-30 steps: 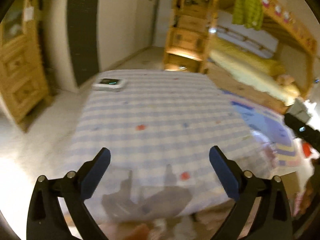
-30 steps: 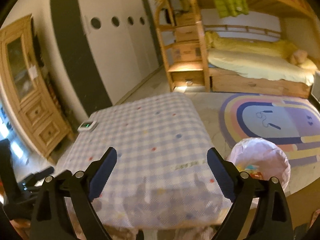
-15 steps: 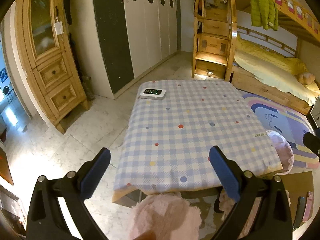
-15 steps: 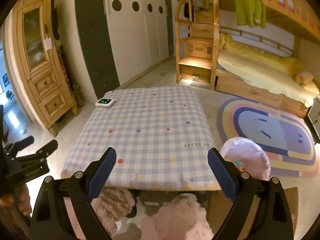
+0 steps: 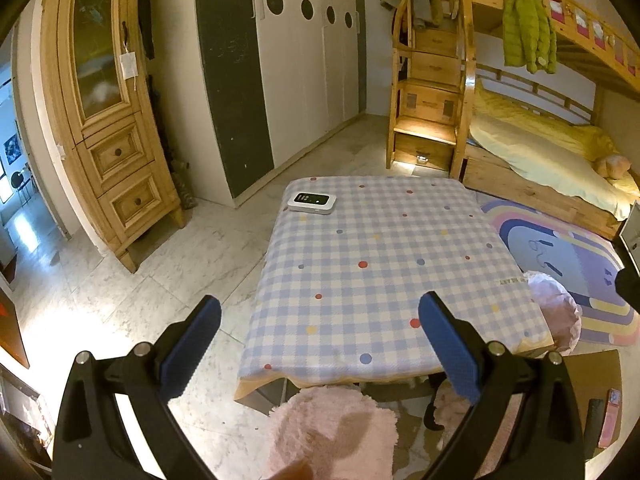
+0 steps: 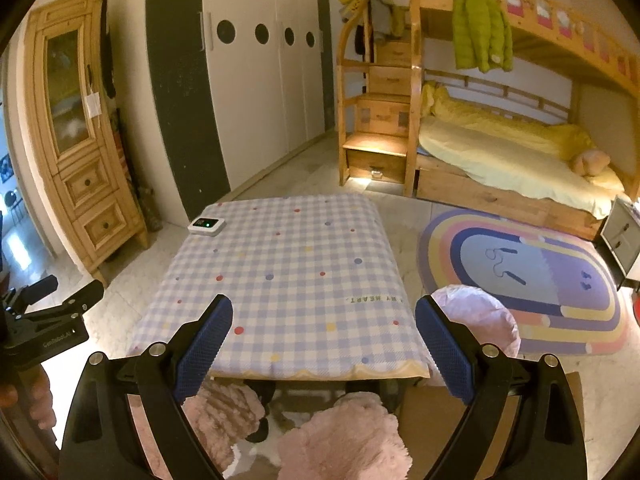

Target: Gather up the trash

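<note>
A bedroom seen from two hand-held tools: the left claw [image 5: 320, 350] hangs above the near edge of the worktop [image 5: 384, 272], its blue-padded fingers [image 5: 192, 346] spread wide apart and gripping nothing. The right claw [image 6: 322, 350] hovers over the same near edge, its fingers [image 6: 442, 350] equally wide apart and bare. The worktop wears a blue-and-white checked cloth dotted with coloured spots, and the only thing on it is a small white device with a dark screen [image 5: 312, 202], lying at the far left corner. Beside the worktop's near right corner, on the floor, stands a bin lined with a pale pink bag [image 6: 482, 322], partly behind the right claw's finger; what it holds cannot be made out. Beyond it lies a rainbow-striped rug [image 6: 540, 276]. Fluffy pink slippers [image 6: 340, 438] show below the claws. A wooden bunk bed [image 6: 500, 148] with yellow bedding and a green jacket [image 6: 478, 26] hung from its upper rail fills the far right, and a pine cabinet [image 5: 102, 120] stands at left
</note>
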Demonstrator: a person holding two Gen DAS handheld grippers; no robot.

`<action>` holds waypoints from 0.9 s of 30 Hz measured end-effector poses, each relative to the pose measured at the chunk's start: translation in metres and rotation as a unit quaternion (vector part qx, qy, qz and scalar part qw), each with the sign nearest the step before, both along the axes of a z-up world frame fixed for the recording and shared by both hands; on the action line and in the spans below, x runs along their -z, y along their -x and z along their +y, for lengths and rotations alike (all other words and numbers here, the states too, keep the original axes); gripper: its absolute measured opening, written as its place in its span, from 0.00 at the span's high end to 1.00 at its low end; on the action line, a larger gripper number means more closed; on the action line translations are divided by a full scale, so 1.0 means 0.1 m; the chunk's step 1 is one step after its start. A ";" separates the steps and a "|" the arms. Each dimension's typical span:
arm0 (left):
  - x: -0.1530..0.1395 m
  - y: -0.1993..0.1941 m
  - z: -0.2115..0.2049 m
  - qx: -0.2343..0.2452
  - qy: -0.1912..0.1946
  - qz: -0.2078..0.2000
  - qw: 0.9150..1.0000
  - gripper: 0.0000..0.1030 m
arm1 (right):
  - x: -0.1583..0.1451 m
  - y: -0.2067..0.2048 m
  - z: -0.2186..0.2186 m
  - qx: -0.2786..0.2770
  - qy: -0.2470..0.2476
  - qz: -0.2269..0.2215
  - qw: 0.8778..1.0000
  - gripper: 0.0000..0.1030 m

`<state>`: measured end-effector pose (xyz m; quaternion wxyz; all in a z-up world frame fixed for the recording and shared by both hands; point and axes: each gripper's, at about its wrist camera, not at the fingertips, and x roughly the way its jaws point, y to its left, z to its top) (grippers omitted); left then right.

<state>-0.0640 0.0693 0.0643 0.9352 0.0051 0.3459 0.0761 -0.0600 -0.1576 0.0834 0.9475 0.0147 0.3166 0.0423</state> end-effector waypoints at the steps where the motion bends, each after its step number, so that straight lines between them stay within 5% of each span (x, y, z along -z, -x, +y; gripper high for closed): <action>1: 0.00 0.00 -0.01 0.002 0.000 0.001 1.000 0.07 | 0.00 0.00 0.01 0.000 0.000 0.001 1.000 0.11; 27: 0.00 -0.02 -0.05 0.009 -0.001 0.000 1.000 0.07 | 0.02 -0.01 0.00 0.002 -0.004 0.000 1.000 0.11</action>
